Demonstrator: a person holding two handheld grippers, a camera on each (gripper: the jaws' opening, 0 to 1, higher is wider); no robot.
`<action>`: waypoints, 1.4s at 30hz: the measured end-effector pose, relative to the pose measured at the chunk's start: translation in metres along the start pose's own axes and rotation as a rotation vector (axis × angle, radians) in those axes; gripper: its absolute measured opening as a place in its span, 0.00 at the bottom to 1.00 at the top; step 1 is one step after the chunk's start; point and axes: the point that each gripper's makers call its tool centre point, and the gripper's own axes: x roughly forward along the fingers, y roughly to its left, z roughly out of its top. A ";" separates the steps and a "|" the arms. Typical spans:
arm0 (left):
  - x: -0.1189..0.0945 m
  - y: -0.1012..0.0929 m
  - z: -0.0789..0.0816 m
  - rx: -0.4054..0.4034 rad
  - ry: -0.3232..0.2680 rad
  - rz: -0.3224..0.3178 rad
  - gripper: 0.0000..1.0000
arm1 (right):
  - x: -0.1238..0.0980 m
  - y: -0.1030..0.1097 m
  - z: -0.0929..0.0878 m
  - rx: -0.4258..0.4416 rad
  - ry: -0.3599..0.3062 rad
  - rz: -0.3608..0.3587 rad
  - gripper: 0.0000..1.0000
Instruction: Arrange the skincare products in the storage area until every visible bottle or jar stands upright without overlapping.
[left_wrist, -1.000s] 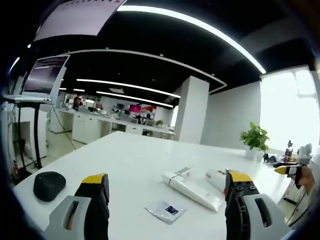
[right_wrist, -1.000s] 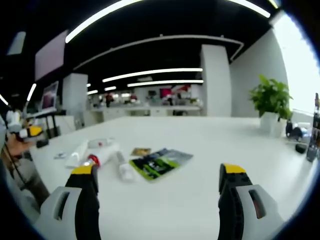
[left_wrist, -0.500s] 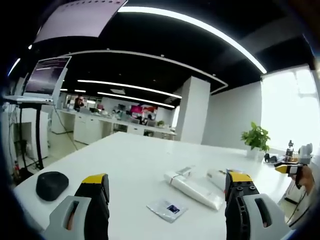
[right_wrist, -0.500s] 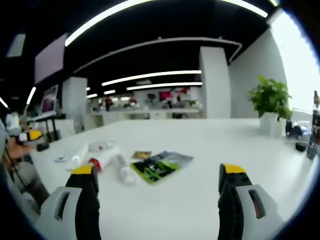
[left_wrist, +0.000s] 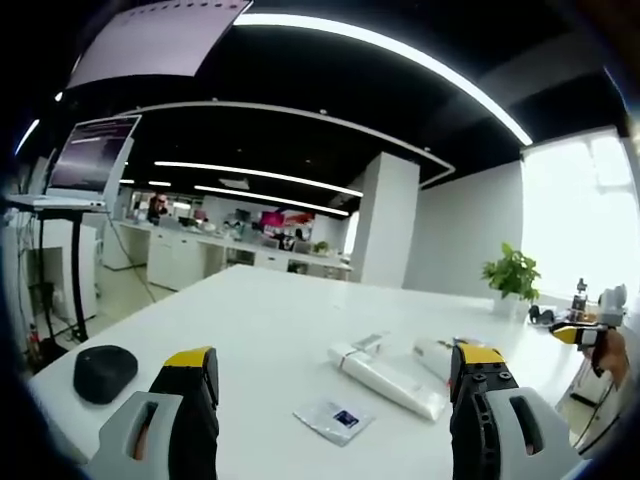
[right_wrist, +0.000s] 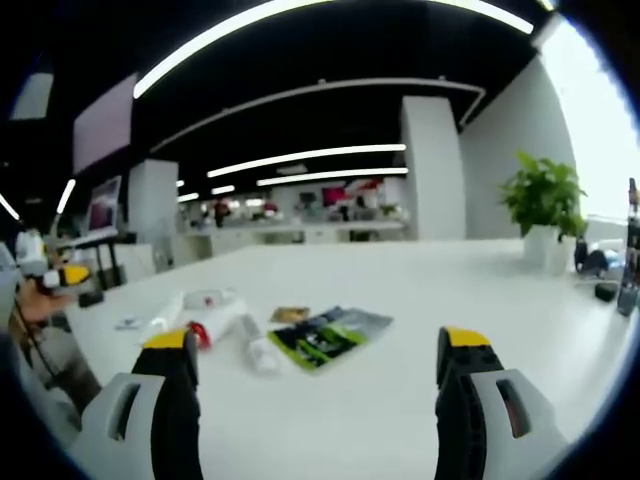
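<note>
White skincare tubes (left_wrist: 388, 375) lying flat on the white table (left_wrist: 260, 310), small sachet (left_wrist: 333, 419) just beside them, green packet (right_wrist: 325, 336) lying near the tubes, left gripper (left_wrist: 330, 400) jaws spread wide, empty, right gripper (right_wrist: 315, 385) likewise parted, gripping nothing, potted plant (right_wrist: 543, 205) far behind.

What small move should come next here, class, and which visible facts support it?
Probably lower the left gripper toward the long white tube lying flat on the white table. Both grippers are open and hold nothing, nothing stands upright yet, and that tube lies closest, between the left gripper's jaws. The right gripper is farther from the products.
</note>
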 end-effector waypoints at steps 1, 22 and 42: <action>0.000 0.000 -0.001 0.001 0.001 0.001 0.99 | 0.000 0.000 0.000 -0.001 0.000 0.002 0.99; -0.002 0.001 -0.003 -0.004 0.005 0.001 0.99 | 0.010 0.034 0.012 0.001 -0.035 0.082 0.99; -0.003 -0.001 -0.006 0.005 0.013 0.001 0.99 | 0.039 0.108 0.032 0.000 -0.096 0.269 0.97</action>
